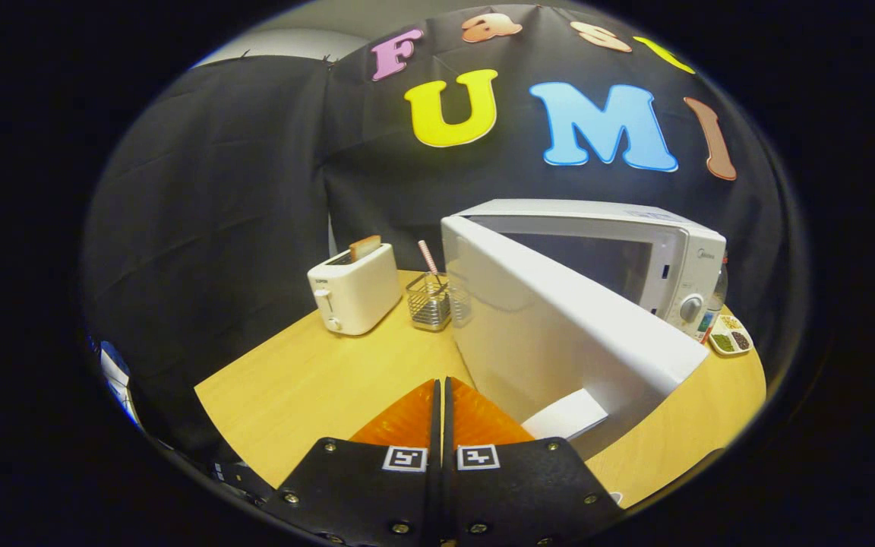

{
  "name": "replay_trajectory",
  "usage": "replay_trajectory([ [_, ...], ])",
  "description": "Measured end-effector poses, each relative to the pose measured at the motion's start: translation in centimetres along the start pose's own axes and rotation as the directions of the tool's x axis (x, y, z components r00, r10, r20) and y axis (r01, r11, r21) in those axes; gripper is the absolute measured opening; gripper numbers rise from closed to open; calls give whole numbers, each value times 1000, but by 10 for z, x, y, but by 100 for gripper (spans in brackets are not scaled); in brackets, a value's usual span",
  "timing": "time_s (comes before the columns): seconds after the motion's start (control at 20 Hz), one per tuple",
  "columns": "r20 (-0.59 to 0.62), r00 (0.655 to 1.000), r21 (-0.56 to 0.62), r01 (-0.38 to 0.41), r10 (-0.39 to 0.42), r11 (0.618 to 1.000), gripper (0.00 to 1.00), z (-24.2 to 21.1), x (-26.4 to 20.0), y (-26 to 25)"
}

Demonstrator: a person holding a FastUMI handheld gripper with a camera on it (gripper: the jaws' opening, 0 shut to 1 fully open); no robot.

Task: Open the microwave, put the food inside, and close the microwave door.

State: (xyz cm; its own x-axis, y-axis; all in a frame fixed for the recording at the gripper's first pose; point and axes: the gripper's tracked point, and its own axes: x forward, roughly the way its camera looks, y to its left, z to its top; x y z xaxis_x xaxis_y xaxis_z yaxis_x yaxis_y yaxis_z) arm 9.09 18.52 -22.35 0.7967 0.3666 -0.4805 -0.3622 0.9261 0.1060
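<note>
One white microwave point(635, 258), door point(559, 334) ajar.

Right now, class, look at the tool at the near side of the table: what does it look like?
The tool has two orange, ribbed, wedge-shaped fingers tapering forward, set close together. Each sits on a black plate fastened with small screws, and each plate carries a square black-and-white marker.

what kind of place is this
Likely a mock kitchen counter set up in a booth: a white microwave with its door swung open, a white two-slot toaster and a wire utensil holder on a wooden table. The gripper is shut, empty.
</note>
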Motion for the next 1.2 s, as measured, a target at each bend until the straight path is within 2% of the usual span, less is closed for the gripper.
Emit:
replay_trajectory([
  [0.6,19,991,33,133,-134,991,0,26,42,-112],
  [1.2,31,971,78,234,-237,969,0,59,93,-178],
])
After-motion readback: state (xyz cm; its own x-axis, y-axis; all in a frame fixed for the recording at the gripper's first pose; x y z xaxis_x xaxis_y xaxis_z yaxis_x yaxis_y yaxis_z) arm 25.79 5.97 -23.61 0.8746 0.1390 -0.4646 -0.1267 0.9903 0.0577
